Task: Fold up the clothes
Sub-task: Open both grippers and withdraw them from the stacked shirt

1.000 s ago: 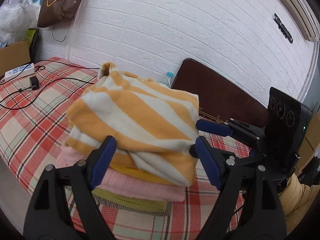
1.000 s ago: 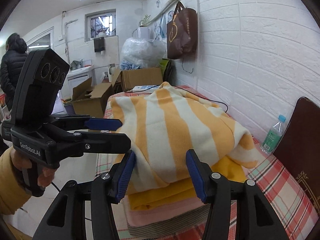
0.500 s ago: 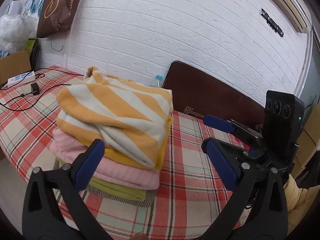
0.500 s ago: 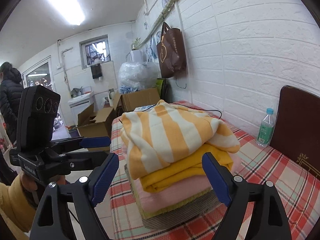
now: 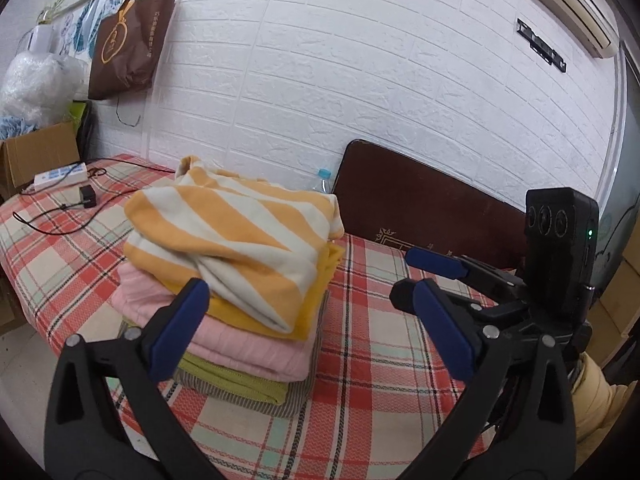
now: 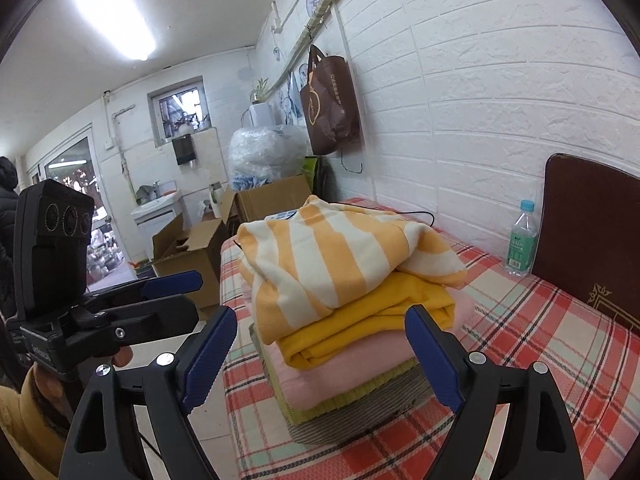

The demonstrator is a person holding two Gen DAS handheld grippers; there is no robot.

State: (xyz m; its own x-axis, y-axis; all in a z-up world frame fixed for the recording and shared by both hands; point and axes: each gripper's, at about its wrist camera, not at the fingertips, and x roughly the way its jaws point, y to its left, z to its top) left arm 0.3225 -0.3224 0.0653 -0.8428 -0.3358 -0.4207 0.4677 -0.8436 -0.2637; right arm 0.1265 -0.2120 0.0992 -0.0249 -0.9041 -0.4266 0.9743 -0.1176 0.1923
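A folded orange-and-white striped garment (image 5: 240, 236) (image 6: 340, 256) lies on top of a stack of folded clothes: yellow (image 6: 360, 320), pink (image 5: 240, 344), green and grey striped layers. The stack rests on the plaid bed sheet (image 5: 380, 344). My left gripper (image 5: 308, 292) stands wide open just in front of the stack, with nothing between its blue pads. My right gripper (image 6: 320, 316) is open too, a little back from the stack's other side, touching no cloth. Each gripper shows at the edge of the other's view, held in a hand with a yellow sleeve (image 6: 20, 412).
A water bottle (image 6: 520, 240) stands by a brown headboard (image 5: 420, 208) against the white brick wall. A power strip (image 5: 60, 174) and cables lie on the far end of the bed. Cardboard boxes (image 6: 192, 256) sit on the floor beyond; a person in a dark jacket (image 6: 6, 200) stands far left.
Both grippers opened, let go of the striped garment and drew back from it. The garment now rests on the stack.
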